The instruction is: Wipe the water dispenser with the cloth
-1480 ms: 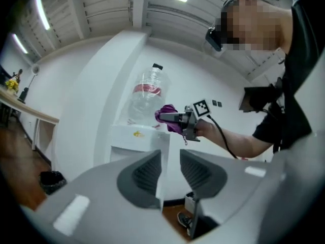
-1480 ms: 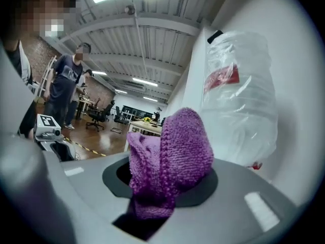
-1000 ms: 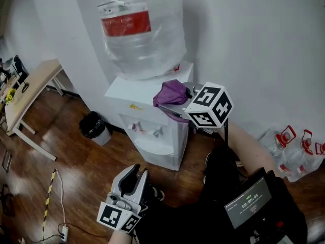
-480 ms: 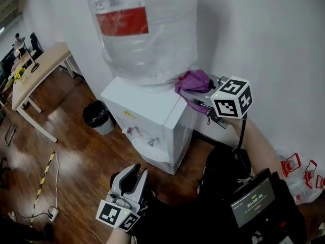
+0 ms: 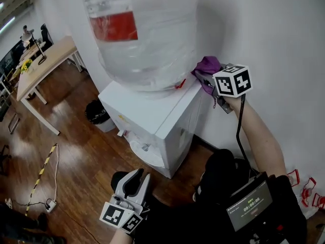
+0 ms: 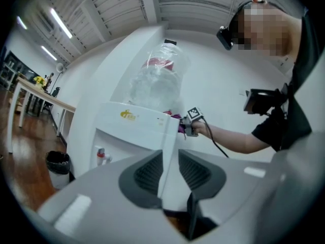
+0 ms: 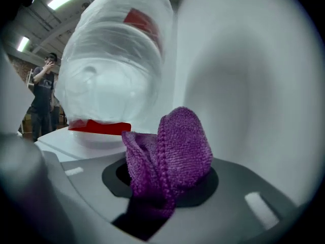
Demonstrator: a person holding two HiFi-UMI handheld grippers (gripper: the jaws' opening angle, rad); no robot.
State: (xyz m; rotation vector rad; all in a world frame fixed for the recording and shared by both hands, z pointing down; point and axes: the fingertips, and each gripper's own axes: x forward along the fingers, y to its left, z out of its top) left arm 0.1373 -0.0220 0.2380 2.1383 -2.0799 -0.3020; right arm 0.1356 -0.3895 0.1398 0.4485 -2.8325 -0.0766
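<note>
The white water dispenser (image 5: 152, 113) stands against the wall with a big clear bottle (image 5: 137, 29) on top. My right gripper (image 5: 207, 79) is shut on a bunched purple cloth (image 5: 208, 66) at the dispenser's rear right corner, between the bottle's base and the wall. In the right gripper view the cloth (image 7: 177, 146) bulges out of the jaws, with the bottle (image 7: 111, 75) just left of it. Whether it touches the top I cannot tell. My left gripper (image 5: 136, 175) hangs low in front of the dispenser (image 6: 137, 131), jaws slightly apart and empty.
A black bin (image 5: 96, 113) sits on the wooden floor left of the dispenser. A wooden table (image 5: 45, 65) stands further left. A cable and power strip (image 5: 50, 203) lie on the floor. Red-capped things (image 5: 304, 192) lie by the wall at right. A person (image 7: 43, 95) stands far behind.
My right gripper has carried the cloth from the front right of the dispenser's top back to its rear right corner by the wall. The left gripper has stayed low.
</note>
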